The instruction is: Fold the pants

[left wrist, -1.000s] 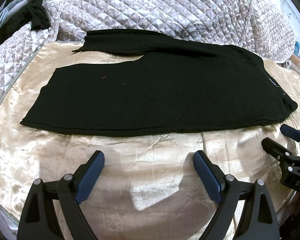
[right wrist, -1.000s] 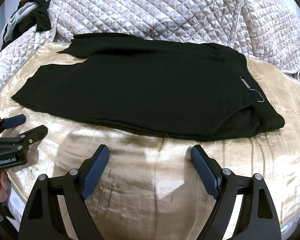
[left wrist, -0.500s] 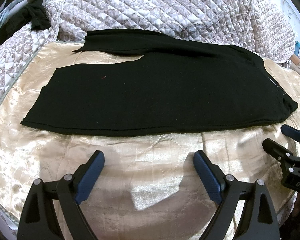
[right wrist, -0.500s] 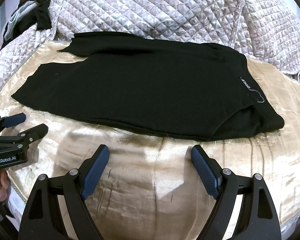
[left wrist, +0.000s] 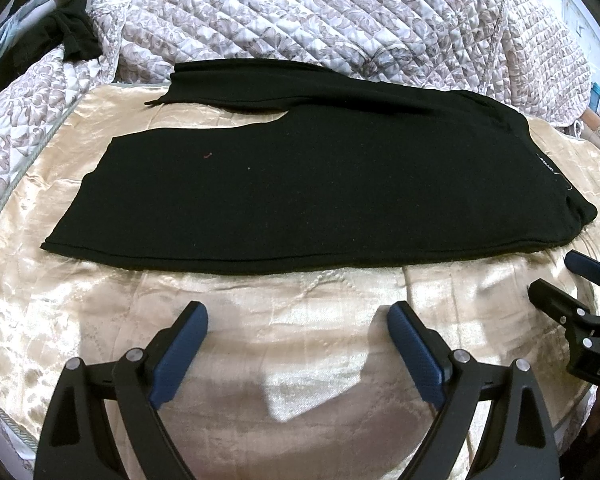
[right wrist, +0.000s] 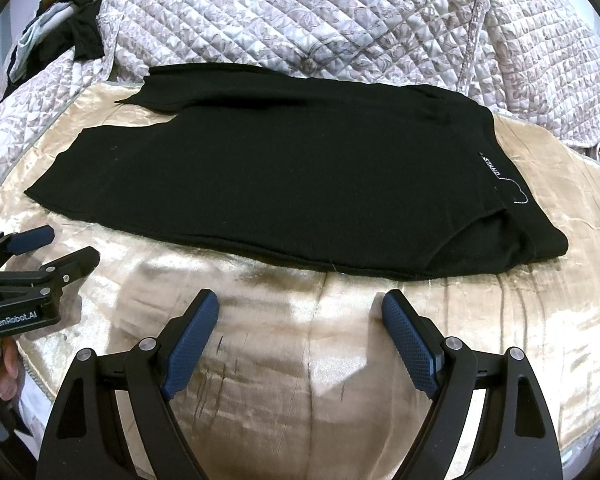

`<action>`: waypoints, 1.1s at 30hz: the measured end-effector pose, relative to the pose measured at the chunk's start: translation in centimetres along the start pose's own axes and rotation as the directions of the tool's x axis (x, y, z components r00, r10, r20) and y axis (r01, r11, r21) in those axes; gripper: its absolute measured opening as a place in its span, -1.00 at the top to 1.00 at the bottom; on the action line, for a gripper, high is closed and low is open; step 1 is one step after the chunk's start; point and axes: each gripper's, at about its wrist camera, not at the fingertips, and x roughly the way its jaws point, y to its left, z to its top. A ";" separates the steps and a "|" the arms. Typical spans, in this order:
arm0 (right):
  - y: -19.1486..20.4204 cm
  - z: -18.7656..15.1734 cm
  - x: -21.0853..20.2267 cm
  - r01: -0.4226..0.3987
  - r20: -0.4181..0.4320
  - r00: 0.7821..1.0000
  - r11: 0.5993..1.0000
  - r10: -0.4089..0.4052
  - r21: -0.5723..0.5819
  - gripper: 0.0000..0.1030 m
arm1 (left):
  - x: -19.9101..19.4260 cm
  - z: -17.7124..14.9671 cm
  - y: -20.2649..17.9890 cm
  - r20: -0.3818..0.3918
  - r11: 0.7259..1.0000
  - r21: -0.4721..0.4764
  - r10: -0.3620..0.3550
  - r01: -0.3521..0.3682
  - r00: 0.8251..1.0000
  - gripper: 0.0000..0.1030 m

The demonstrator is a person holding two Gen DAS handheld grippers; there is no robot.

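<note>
Black pants (left wrist: 308, 184) lay flat on a gold satin cover (left wrist: 300, 360), just ahead of both tools. The left gripper (left wrist: 298, 344) and right gripper (right wrist: 300, 332) gaped wide, empty. The waistband label (right wrist: 491, 168) was perhaps lettered, unreadable.

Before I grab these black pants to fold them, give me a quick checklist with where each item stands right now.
1. Left gripper open and empty: ok.
2. Right gripper open and empty: ok.
3. Pants lying flat on the gold bedspread: ok, near edge straight.
4. Legs lined up: not ok, the far leg pokes out past the near one at the hem end.
5. Waistband tidy: not ok, the near corner looks bunched.
6. Both grippers clear of the cloth: ok, they sit short of the near edge.
</note>
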 end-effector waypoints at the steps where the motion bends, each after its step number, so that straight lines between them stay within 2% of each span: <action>1: 0.0 0.0 0.0 0.000 -0.001 1.000 1.000 0.000 0.000 -0.63 | 0.0 0.0 0.0 0.001 1.000 -0.001 0.000 0.000 1.000 -0.81; 16: -0.5 -0.1 -0.5 -0.018 0.007 1.000 0.999 0.018 0.034 -0.63 | -0.5 0.3 0.3 0.010 1.000 -0.004 -0.008 0.008 1.000 -0.81; 22: -1.6 0.1 -0.8 -0.022 0.018 1.000 0.997 0.021 0.070 -0.63 | -0.7 0.8 2.0 0.024 0.998 -0.057 -0.015 0.017 1.000 -0.81; 28: -4.4 0.3 -1.5 -0.027 0.042 0.999 0.982 0.020 0.186 -0.63 | -1.0 1.0 5.0 0.035 0.990 -0.143 -0.008 0.013 0.999 -0.81; 33: -7.7 0.3 -1.3 -0.047 0.033 0.999 0.945 0.039 0.322 -0.63 | -0.1 1.2 7.9 0.018 0.970 -0.242 -0.009 0.013 1.000 -0.81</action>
